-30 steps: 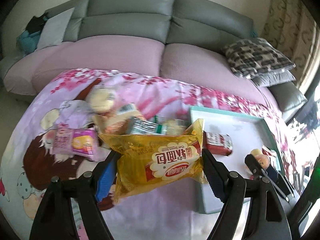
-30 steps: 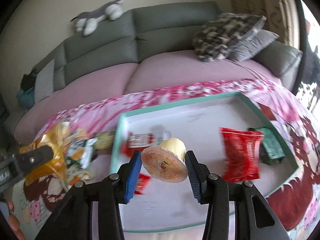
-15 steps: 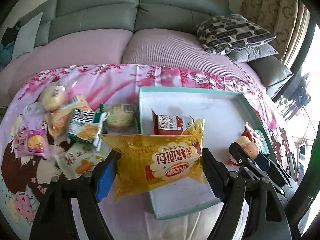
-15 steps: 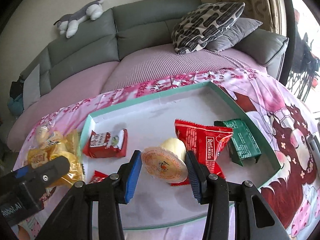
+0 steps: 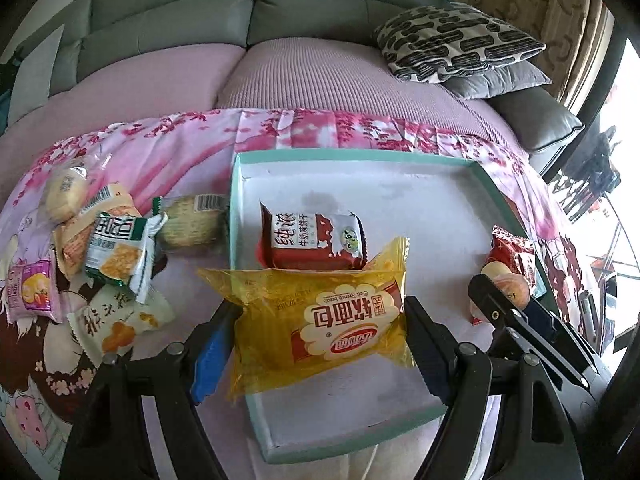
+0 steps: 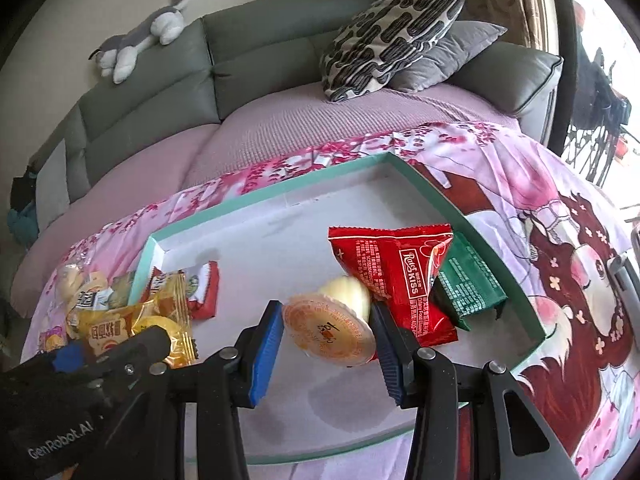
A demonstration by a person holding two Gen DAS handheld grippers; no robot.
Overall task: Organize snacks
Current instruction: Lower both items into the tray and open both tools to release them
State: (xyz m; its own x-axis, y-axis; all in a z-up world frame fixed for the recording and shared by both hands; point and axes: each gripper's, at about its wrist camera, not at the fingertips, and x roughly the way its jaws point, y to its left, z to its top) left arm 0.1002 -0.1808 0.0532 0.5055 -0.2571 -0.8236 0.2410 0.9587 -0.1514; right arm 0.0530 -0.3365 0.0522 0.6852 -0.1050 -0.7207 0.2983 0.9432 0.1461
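Observation:
My left gripper (image 5: 320, 340) is shut on a yellow bread packet (image 5: 320, 320) and holds it above the near left corner of the teal-rimmed white tray (image 5: 236, 208). My right gripper (image 6: 328, 340) is shut on a small jelly cup (image 6: 332, 330) with an orange lid, held above the tray (image 6: 260, 204) beside a red Rose Kiss bag (image 6: 392, 276). A red biscuit packet (image 5: 312, 244) lies in the tray. The yellow packet also shows in the right wrist view (image 6: 132, 320), and the right gripper with the cup in the left wrist view (image 5: 504, 292).
Several loose snack packets lie on the pink cloth left of the tray, among them a green-white cracker pack (image 5: 120, 256) and a round cake (image 5: 192, 220). A green packet (image 6: 468, 284) lies by the tray's right wall. A sofa with cushions (image 6: 388, 40) stands behind.
Both grippers moved right over the tray with their snacks still held. The left one now hangs over the tray's left corner; the right one has reached the red bag.

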